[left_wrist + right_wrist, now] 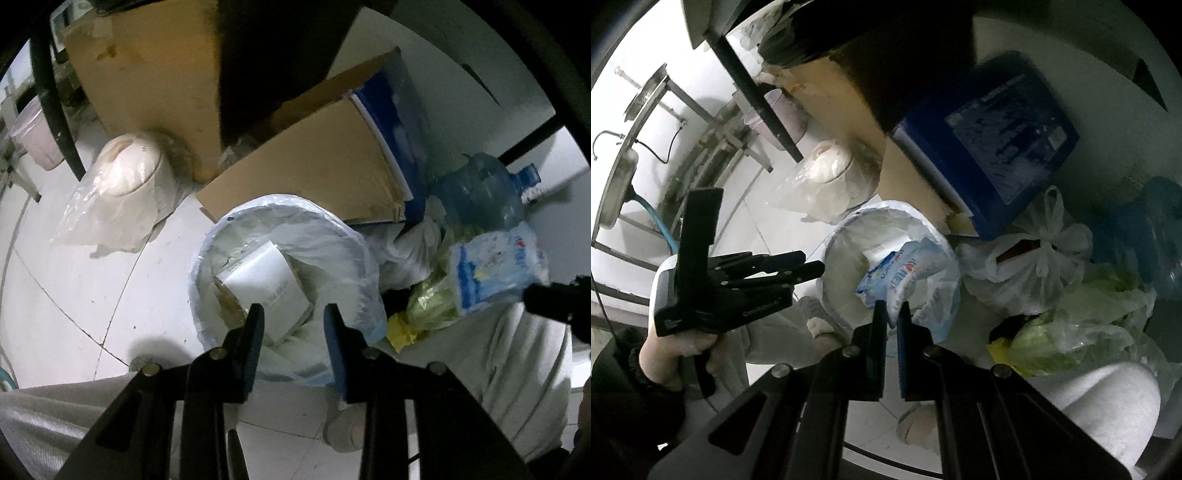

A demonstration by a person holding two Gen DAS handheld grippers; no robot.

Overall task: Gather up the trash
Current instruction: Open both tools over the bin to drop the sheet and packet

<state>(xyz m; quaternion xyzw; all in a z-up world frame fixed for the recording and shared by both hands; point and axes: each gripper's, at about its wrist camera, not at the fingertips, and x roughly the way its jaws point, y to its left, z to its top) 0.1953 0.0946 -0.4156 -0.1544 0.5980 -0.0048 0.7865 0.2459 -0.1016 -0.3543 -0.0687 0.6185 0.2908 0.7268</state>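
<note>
A round bin (pixel 221 229) with a white liner stands on the floor below me. A white box (pixel 266 280) lies inside it among brown scraps. My left gripper (pixel 293 314) hangs over the bin, open, with nothing between its pads. In the right wrist view it (pixel 816 267) is held by a hand at the left of the bin (pixel 849 221). My right gripper (pixel 892 308) is shut on a blue and white plastic wrapper (pixel 894 273) above the bin's mouth. In the left wrist view the wrapper (pixel 491 266) hangs at the right, in front of the right gripper (pixel 535 295).
Cardboard sheets (pixel 325 166) and a blue box (pixel 997 147) lean behind the bin. A water jug (pixel 480 192), a tied white bag (pixel 1034 266) and a green-yellow bag (pixel 1071 332) crowd its right side. A white appliance in clear plastic (pixel 125 173) sits left. A grey trouser leg (pixel 517 369) stands close.
</note>
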